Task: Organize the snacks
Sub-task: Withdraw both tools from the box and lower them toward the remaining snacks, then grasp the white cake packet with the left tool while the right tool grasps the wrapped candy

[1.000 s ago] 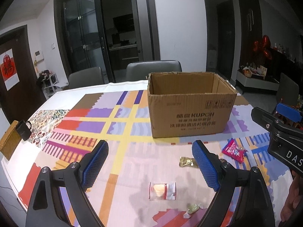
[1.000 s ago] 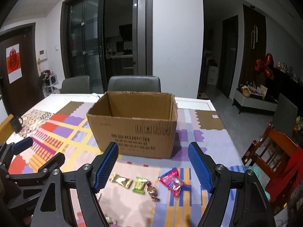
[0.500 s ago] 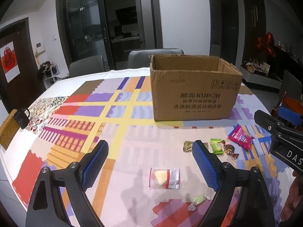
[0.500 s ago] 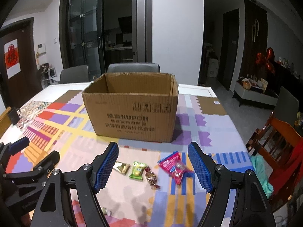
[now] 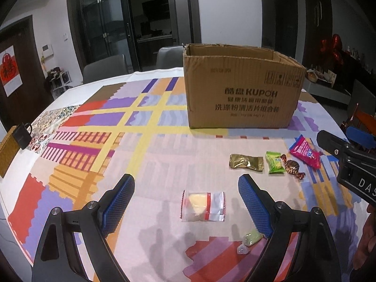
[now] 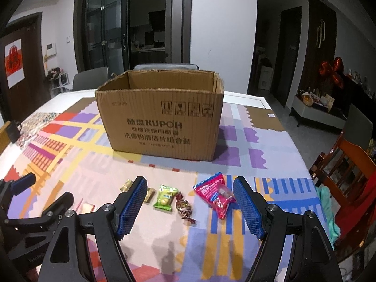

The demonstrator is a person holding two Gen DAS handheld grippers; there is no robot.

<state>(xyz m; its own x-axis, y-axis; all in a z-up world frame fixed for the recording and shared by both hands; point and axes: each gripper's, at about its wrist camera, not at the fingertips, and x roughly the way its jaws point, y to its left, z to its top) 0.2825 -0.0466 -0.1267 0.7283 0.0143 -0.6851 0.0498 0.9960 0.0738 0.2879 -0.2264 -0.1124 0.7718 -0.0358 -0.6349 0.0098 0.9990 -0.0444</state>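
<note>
Your left gripper (image 5: 186, 208) hung with its blue-padded jaws spread wide and gripping nothing, above the patchwork-coloured tablecloth (image 5: 131, 145). Framed between its fingers lay a clear plastic packet with red stripes and a pale yellow snack inside (image 5: 203, 206), flat on the cloth. Just near the right finger sat a small pale green twist-wrapped sweet (image 5: 251, 239).

Your right gripper (image 6: 189, 205) was likewise spread apart and empty, low over the cloth. Between its fingers lay a green snack packet (image 6: 165, 197), a brown foil-wrapped candy with twisted ends (image 6: 184, 207) touching its right edge, and a pink crinkled snack bag (image 6: 216, 195) close to the right finger. A gold foil packet (image 6: 148, 193) was partly hidden behind the left finger.

Farther off, beyond that row of snacks, stood an open brown cardboard box printed "KUPOH" (image 6: 159, 122), upright on the cloth. Grey chairs (image 6: 90, 81) stood at the table's far edge.
</note>
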